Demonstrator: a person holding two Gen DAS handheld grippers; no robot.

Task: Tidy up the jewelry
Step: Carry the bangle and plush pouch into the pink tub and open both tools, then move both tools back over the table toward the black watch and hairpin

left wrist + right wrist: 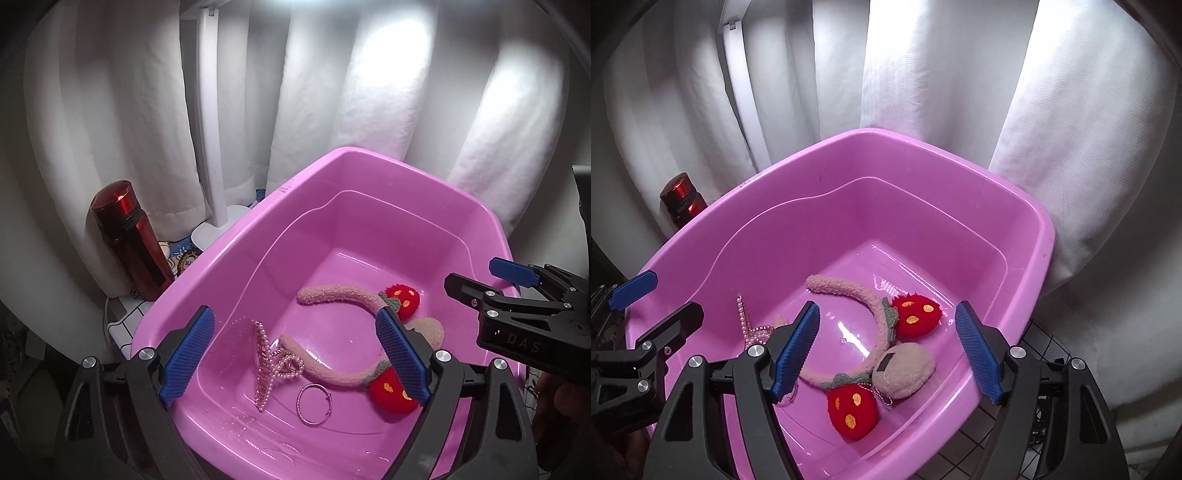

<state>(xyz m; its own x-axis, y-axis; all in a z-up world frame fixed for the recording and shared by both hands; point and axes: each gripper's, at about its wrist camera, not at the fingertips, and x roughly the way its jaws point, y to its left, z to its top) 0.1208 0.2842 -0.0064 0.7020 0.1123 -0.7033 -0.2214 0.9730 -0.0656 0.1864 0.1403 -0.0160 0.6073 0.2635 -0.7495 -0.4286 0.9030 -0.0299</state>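
Observation:
A pink tub (258,221) holds a fuzzy pink headband (332,295) with red strawberry charms, a pearl hair clip (264,362) and a thin silver ring bracelet (314,404). My left gripper (295,354) hangs open over the tub's near side, with nothing between its blue pads. In the right wrist view, the same headband (849,291) lies beside a beige plush piece (905,369) and the pearl clip (744,317). My right gripper (888,349) stands open above them, touching nothing. Each gripper shows at the edge of the other's view.
A dark red bottle (129,240) stands left of the tub, next to a white lamp stand (212,147). White curtains (369,92) hang close behind. A patterned cloth (125,317) lies under the tub, and a black wire grid (1045,343) shows at the tub's right.

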